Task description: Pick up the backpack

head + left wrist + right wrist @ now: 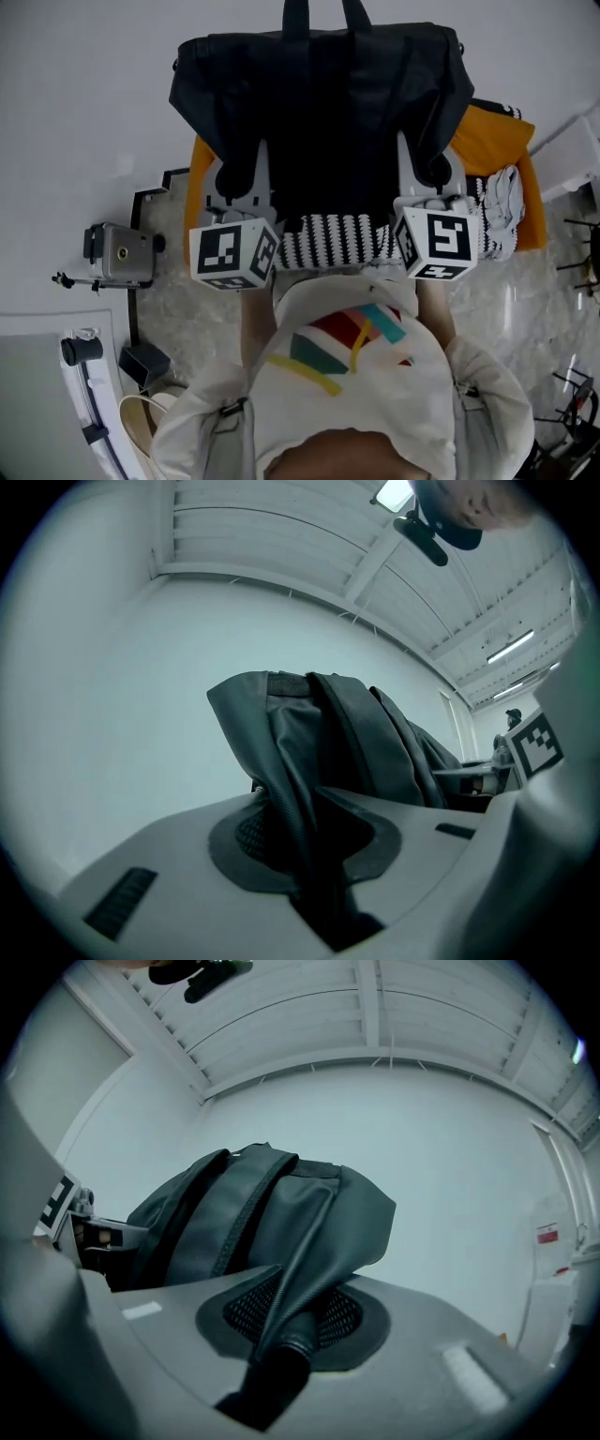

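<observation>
Backpack [319,94], black, in tight grip of left gripper [241,178] and right gripper [429,176]

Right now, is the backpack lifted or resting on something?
Lifted. Left gripper and right gripper clamp the backpack; gripper views show only wall behind it.

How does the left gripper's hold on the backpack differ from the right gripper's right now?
The left gripper pinches a flat fold of fabric at the left side of the backpack; the right gripper clamps a rounded, rolled edge at its right side. Both are shut on the backpack, side by side.
</observation>
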Demonstrator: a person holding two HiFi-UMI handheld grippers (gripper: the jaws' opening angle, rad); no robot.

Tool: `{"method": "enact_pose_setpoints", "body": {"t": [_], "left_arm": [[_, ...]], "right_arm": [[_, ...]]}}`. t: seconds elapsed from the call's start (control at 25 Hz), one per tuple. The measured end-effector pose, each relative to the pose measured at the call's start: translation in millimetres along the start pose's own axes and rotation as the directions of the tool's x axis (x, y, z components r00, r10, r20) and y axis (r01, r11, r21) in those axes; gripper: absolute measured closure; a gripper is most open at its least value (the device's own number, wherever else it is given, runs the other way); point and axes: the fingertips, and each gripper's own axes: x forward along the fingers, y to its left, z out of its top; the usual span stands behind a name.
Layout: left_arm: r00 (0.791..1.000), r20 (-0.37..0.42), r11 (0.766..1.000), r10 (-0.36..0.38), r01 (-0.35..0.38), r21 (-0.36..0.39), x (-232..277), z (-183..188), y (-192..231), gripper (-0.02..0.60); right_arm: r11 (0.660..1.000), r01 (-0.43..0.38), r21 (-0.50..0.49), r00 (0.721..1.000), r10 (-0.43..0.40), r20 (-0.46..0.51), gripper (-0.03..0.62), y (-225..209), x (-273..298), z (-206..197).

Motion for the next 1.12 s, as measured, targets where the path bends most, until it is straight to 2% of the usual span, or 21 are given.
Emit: {"method": "enact_pose_setpoints", "body": {"t": [0.12, 0.24, 0.6, 1.12], "left_arm": [[0.999, 0.014, 0.997, 0.044, -0.045, 0.056, -8, -11, -4, 0.495], [0.998, 0.008, 0.995, 0.054, -0.055, 0.078, -9, -23, -8, 0.495], [0.999, -0.019, 0.997, 0.031, -0.030, 0.076, 6, -35, -5, 0.495], [0.999, -0.007, 0.997, 0.036, -0.036, 0.073, 6, -34, -2, 0.495]], "right_arm": [[1.000, -0.016, 0.016, 1.000, 0.016, -0.001, 0.507, 2, -4, -15], [0.999, -0.019, 0.037, 1.000, 0.020, -0.023, 0.507, 0, -7, -32], [0.999, 0.017, 0.032, 0.997, -0.014, -0.079, 0.508, -5, 1, -48], [1.000, 0.001, 0.017, 0.998, 0.000, -0.060, 0.508, -3, 2, -47]]}}
